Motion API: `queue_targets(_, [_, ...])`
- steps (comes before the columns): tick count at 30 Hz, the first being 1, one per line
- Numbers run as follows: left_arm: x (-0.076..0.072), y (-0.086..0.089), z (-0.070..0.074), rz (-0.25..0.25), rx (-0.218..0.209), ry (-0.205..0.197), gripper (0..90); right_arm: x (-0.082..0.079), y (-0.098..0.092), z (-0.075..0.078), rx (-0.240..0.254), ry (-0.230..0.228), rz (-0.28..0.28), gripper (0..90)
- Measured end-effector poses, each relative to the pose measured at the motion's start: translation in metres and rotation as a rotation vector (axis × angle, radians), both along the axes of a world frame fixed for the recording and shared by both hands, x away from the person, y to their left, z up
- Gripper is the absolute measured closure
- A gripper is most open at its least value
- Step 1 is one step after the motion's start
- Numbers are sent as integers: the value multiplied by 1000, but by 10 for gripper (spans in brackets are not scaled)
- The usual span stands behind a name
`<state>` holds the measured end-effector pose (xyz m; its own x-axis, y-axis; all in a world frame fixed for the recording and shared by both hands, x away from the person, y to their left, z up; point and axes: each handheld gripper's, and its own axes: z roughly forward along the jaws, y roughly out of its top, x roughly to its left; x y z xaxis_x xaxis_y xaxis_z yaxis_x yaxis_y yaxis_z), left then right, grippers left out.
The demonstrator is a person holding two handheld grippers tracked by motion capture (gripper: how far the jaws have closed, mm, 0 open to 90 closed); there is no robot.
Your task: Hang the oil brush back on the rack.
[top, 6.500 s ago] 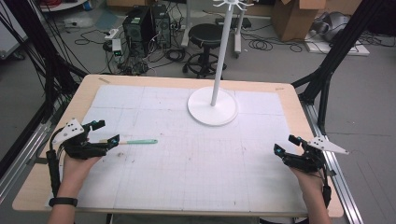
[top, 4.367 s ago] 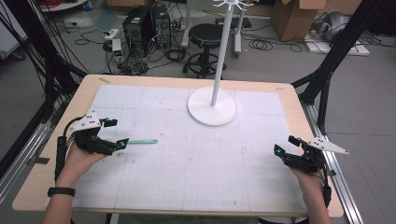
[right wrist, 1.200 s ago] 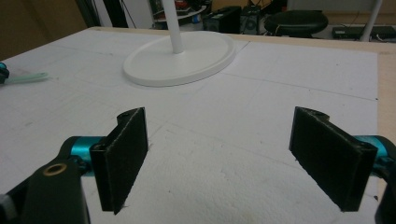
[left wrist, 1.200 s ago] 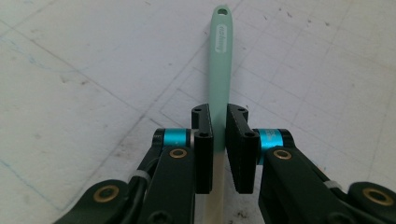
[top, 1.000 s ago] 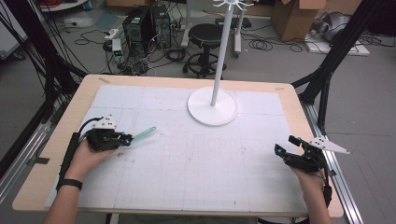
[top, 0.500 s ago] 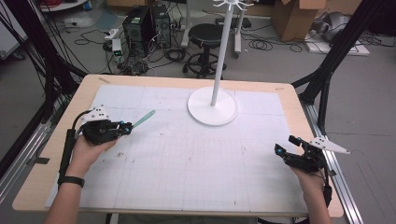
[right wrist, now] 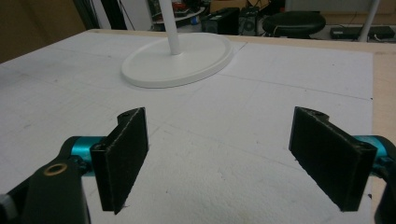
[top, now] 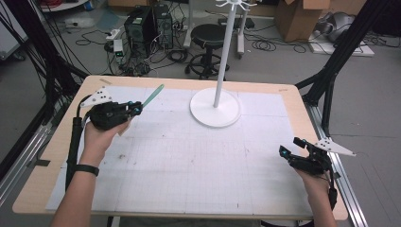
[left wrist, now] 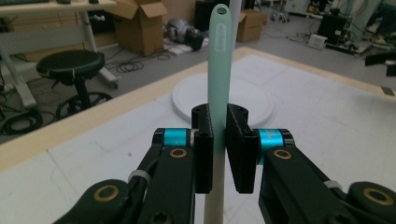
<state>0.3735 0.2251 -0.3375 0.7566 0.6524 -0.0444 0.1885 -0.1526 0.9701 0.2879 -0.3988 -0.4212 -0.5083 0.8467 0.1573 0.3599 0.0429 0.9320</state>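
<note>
Mint-green handle [left wrist: 219, 60] is clamped in the left gripper [top: 135, 109], lifted off the counter [top: 198, 179]; hanging it on the white stand [top: 216, 108], at three o'clock, remains. The right gripper [top: 293, 149] rests wide, empty.

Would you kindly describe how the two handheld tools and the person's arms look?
Both the left tool and the right tool are black, with flat rectangular black pads, cyan collars, brass-coloured pivot rings and a grey three-cornered plate on top. A black cable trails from the left one. The left arm wears a black wristband.
</note>
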Motion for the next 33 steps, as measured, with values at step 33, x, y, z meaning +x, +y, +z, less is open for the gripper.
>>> queue_targets(33, [50,-96,119,-30,-132,-180,817,1,0,-1,10,8,4,191])
